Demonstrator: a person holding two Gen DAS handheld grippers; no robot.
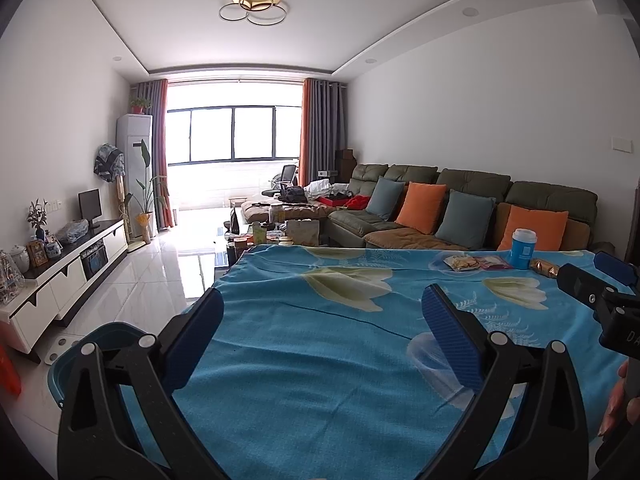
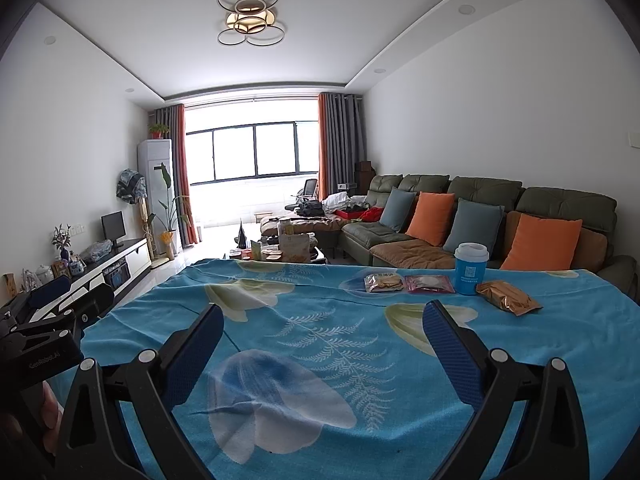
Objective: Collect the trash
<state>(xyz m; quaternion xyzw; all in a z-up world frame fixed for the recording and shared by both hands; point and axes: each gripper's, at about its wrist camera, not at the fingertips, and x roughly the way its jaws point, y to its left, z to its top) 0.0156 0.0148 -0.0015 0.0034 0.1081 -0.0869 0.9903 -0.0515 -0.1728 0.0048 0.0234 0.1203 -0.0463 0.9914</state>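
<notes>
Nearest the camera, the left tool hung spread wide over the blue flowered cloth that covered the desk, with nothing between its blue pads. Just beside its left finger, below the desk's edge, a blue bin stood on the white tiled floor. The right tool was likewise wide open and empty above the same cloth, and from the left wrist view it showed at the right edge of the picture.

Farther along the desk, near its far right corner, the trash lay in a row. A gold foil packet sat closest, tilted and just beside a blue cup with a white lid, which stood upright. Left of the cup lay a flat reddish-pink wrapper, and touching that, a clear packet of brownish snacks. All four were well apart from both tools.

Beyond the desk, a low coffee table carried jars and boxes. A green sofa with orange and grey-blue cushions ran along the right wall, a white and black TV cabinet along the left, and a bright window with orange and grey curtains closed the far end.
</notes>
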